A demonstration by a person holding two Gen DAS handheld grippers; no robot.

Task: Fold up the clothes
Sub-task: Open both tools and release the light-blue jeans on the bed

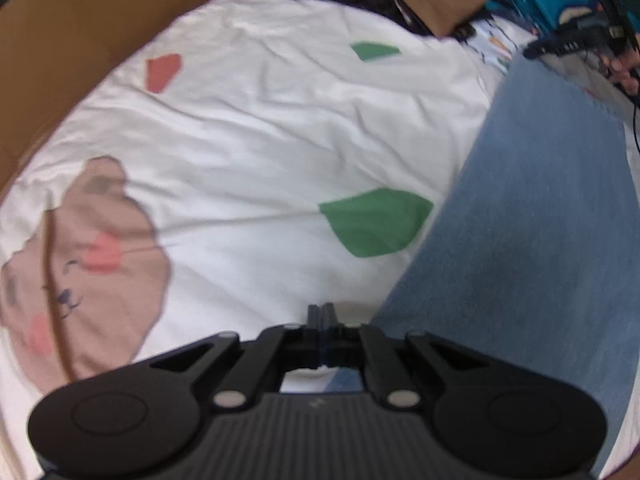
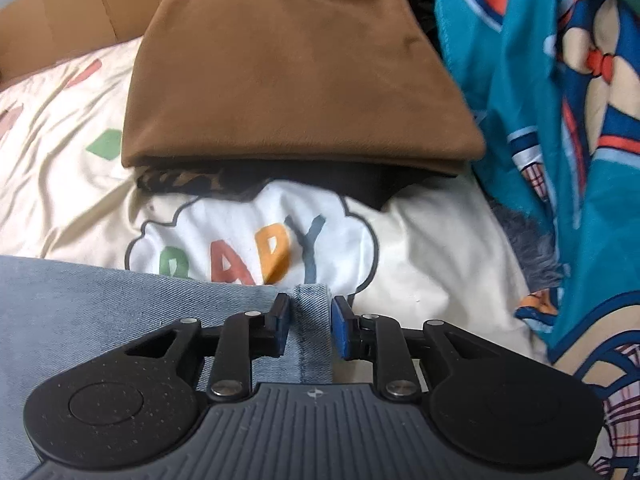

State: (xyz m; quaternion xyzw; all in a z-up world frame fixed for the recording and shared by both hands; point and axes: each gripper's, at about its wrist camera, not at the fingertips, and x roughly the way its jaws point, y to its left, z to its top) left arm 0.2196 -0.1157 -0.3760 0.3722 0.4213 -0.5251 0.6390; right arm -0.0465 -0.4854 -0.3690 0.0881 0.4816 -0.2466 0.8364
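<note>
My right tongs sit parted around the jeans' hem, pads clear of it; left tongs are clenched tight at the other edge. Jeans stretch lengthwise between them on the bed sheet.

Pale blue denim jeans lie on a cream sheet printed with green and red patches, beside a plain brown folded garment and a teal cartoon-print blanket.

"BABY" in coloured letters inside cloud outline on white bedsheet.
</note>
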